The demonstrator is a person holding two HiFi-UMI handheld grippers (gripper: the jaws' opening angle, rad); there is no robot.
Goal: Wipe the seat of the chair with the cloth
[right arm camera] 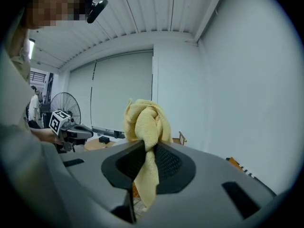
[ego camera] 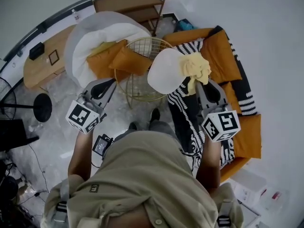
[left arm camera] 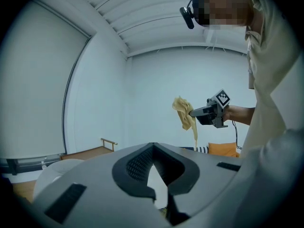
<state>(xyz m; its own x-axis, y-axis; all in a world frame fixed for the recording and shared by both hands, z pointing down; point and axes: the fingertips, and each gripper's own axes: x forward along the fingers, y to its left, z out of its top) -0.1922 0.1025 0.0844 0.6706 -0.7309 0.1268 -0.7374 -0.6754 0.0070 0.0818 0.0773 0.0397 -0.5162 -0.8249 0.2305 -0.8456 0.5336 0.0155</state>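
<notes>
Light: bright, even, cool; shadows soft and faint.
Glare: white wall point(ego camera: 280, 42) washed out.
Edges: strong fisheye bending, black corners in both gripper views.
Focus: cloth point(right arm camera: 145, 122) sharp; nearest foreground soft.

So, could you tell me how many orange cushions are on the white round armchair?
2. One cushion lies mid-seat on the white armchair; the other sits beside it, nearer the wire chair. Others could be hidden beneath.
</notes>
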